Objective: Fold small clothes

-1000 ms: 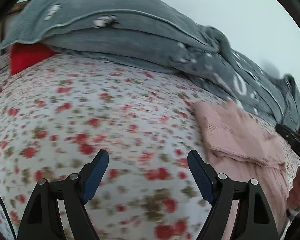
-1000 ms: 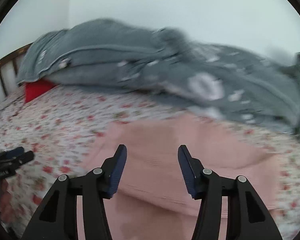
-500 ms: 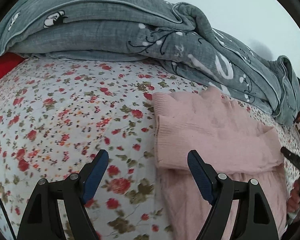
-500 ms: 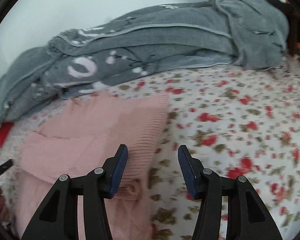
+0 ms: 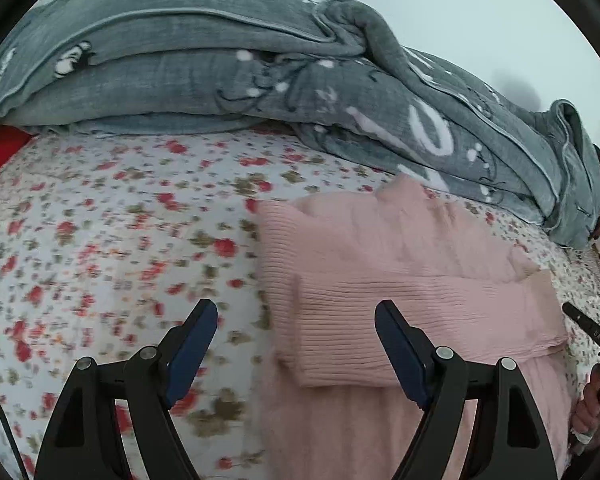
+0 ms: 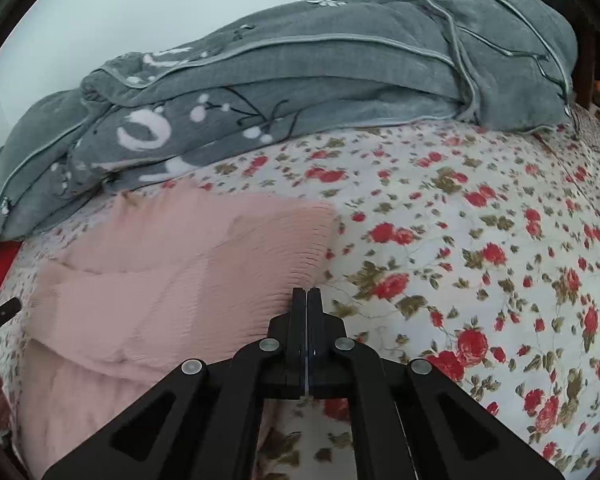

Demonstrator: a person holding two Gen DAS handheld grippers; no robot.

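Note:
A pink ribbed sweater [image 5: 400, 280] lies partly folded on the floral bedsheet [image 5: 100, 240], a sleeve laid across its body. My left gripper [image 5: 296, 344] is open and empty, hovering over the sweater's left edge. In the right wrist view the sweater [image 6: 172, 264] lies to the left. My right gripper [image 6: 307, 300] has its jaws pressed together at the sweater's right edge; no cloth shows between them. The right gripper's tip also shows at the far right of the left wrist view [image 5: 580, 324].
A rumpled grey blanket [image 5: 260, 80] with white patterns is piled along the far side of the bed, against a pale wall. A red pillow [image 5: 0, 152] peeks out at the left. A wooden bed frame [image 6: 588, 68] stands at the right end.
My right gripper has shut and settled at the sweater's right edge. My left gripper swung right, bringing the sweater under its open jaws.

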